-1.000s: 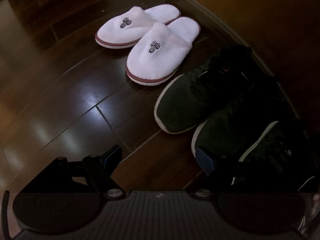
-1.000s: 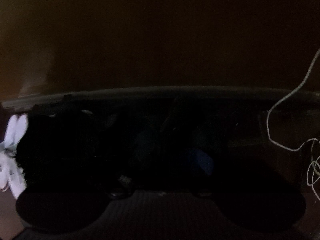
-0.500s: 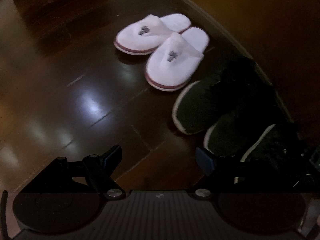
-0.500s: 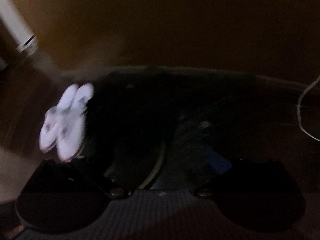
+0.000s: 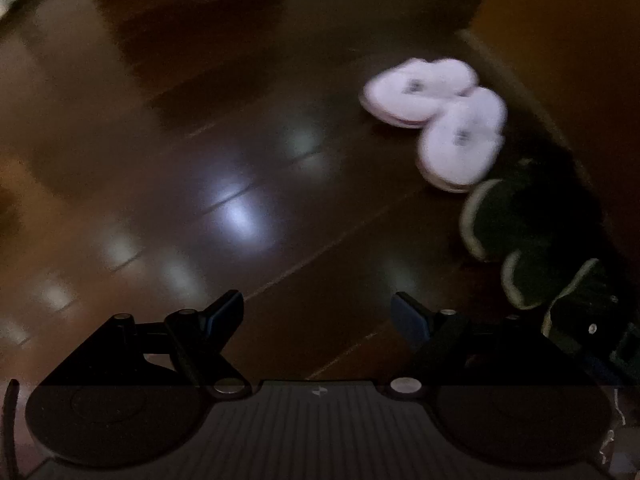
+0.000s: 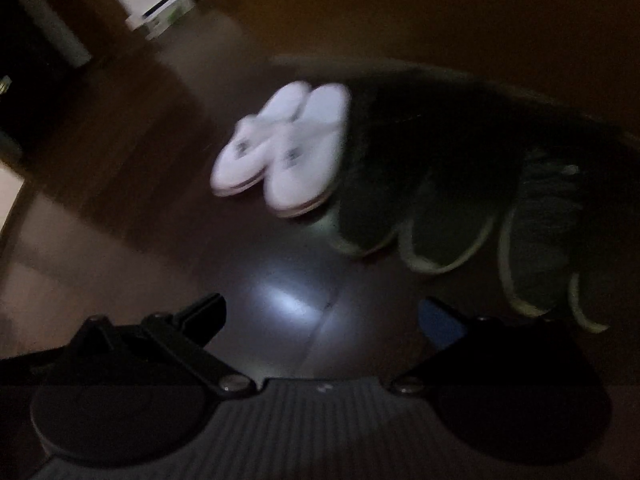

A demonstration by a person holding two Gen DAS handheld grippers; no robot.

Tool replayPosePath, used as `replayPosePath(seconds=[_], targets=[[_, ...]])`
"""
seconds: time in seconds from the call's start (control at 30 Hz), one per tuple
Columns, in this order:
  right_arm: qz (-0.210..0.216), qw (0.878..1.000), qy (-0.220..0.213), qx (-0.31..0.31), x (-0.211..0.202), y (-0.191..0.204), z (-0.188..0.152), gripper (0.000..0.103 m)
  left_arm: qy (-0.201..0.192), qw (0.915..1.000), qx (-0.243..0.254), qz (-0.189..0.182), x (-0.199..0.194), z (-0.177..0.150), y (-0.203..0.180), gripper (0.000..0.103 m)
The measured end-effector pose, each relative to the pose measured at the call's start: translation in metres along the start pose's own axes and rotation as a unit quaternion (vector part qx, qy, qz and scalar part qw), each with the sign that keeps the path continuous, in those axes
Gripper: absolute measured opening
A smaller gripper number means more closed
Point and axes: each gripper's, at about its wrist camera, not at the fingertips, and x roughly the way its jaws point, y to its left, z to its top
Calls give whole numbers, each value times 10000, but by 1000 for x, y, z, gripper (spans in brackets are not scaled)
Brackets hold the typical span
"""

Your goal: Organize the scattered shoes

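Observation:
A pair of white slippers (image 5: 460, 140) (image 6: 296, 168) lies side by side on the dark wooden floor beside the wall. To their right stand dark sneakers with pale soles (image 5: 504, 216) (image 6: 440, 216) in a row along the skirting. My left gripper (image 5: 318, 312) is open, well back from the shoes, with nothing between its fingers. My right gripper (image 6: 324, 314) is open too, above bare floor in front of the row. Both views are blurred.
A brown wall with a skirting board (image 5: 532, 92) runs behind the shoes. Shiny floorboards (image 5: 224, 208) spread to the left. A white object (image 6: 160, 16) stands at the far back left in the right wrist view.
Both grippers have pulled back from the shoes and swung left; the shoes now look smaller and farther. The right view, dark before, now shows the whole row.

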Motion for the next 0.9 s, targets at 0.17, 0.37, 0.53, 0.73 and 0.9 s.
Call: replayPosePath(seconds=[0.17,0.37,0.53,0.73,0.9], targets=[[535,9963,341,-573,-9,93,-45,103,202,9967,-670,399,-27,-13,75,85],[967,9807,675,-1558,-19,178,-101,103,359,9816,-1635,918,-62,-47,171,86],[1153,9621,994,-2264,-15,216,-140,103,555,9669,-2224,1123,-65,-80,223,87],[1208,9456,1243,-2754,7,231,-171,103,750,9532,-2743,1030,-49,-112,261,87],[1182,9444,1348,-2756,17,238,-181,103,818,9505,-2829,996,-41,-120,275,87]])
